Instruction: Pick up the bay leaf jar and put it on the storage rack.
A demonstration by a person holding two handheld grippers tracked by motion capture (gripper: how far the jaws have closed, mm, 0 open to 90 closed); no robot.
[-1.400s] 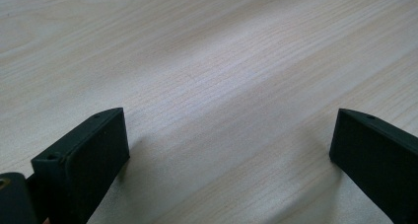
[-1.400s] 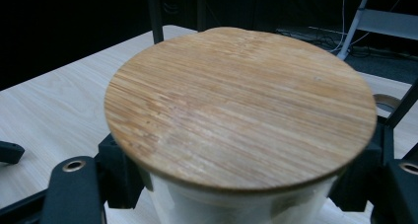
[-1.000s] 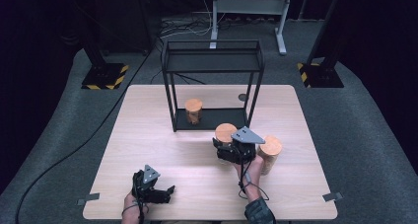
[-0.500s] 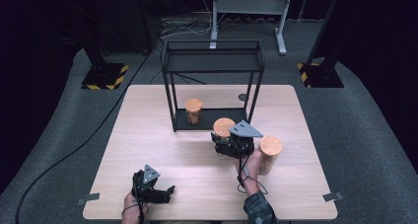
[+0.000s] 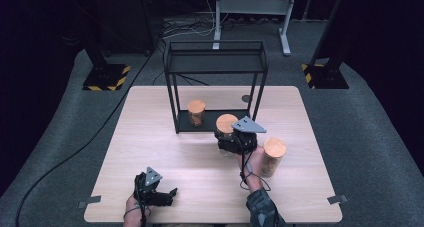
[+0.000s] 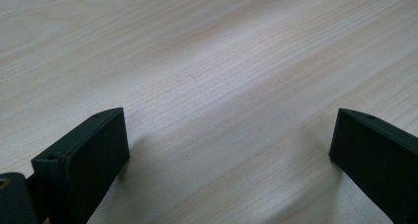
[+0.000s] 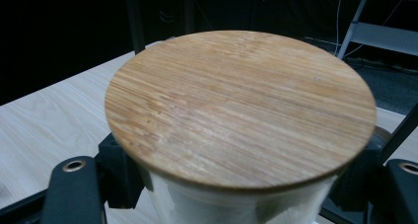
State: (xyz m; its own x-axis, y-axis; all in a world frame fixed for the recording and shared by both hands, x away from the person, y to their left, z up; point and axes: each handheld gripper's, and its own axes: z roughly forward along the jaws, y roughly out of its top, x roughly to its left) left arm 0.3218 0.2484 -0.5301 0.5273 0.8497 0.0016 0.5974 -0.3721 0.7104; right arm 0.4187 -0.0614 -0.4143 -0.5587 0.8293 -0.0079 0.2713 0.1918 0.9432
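Bamboo-lidded round white jar (image 7: 236, 135) pinched by right gripper (image 5: 231, 141) jaws; left gripper (image 6: 222, 150) jaws spread.

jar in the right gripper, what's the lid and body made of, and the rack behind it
The jar's lid looks like bamboo or wood: fine parallel grain, matte tan. The jar's body below it looks white and smooth, perhaps ceramic or frosted glass; too little shows to be sure. The rack seems black-painted metal: thin straight bars with a dull finish.
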